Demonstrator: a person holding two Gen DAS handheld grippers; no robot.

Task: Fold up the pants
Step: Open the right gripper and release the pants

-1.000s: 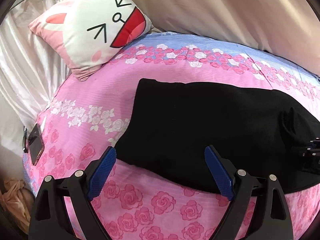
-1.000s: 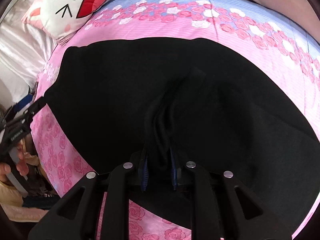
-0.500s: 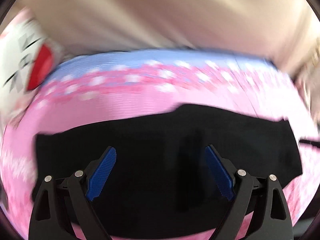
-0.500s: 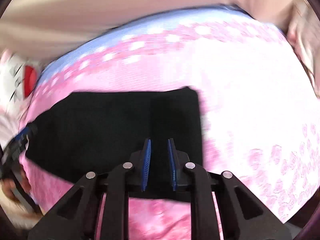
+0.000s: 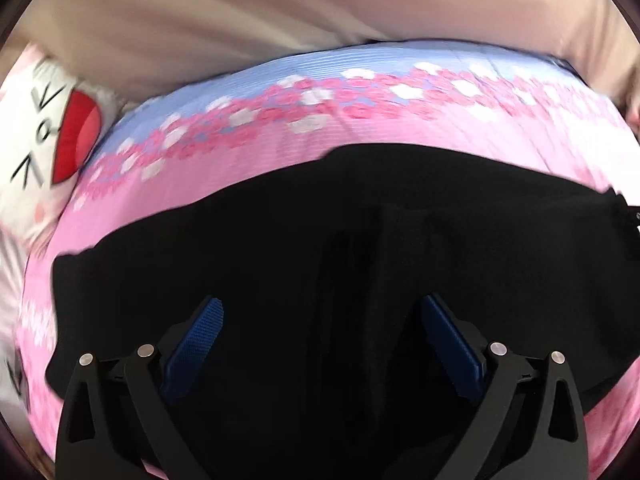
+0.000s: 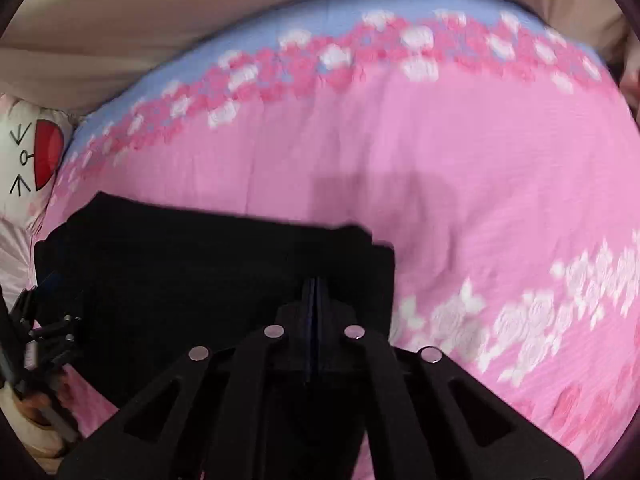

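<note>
Left wrist view: the left tongs were spreading to their widest with nothing clamped, hanging over the black pants, which lay flat on the pink floral bed with the cat pillow at 9 o'clock. Right wrist view: the right tongs had just pinched fully together over the pants' edge at 6 o'clock; a second ago they still gripped a bunch of fabric, so that fold looked released. Next fold seemed due.

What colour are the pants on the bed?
Plain black pants, clearest in the left wrist view.
</note>
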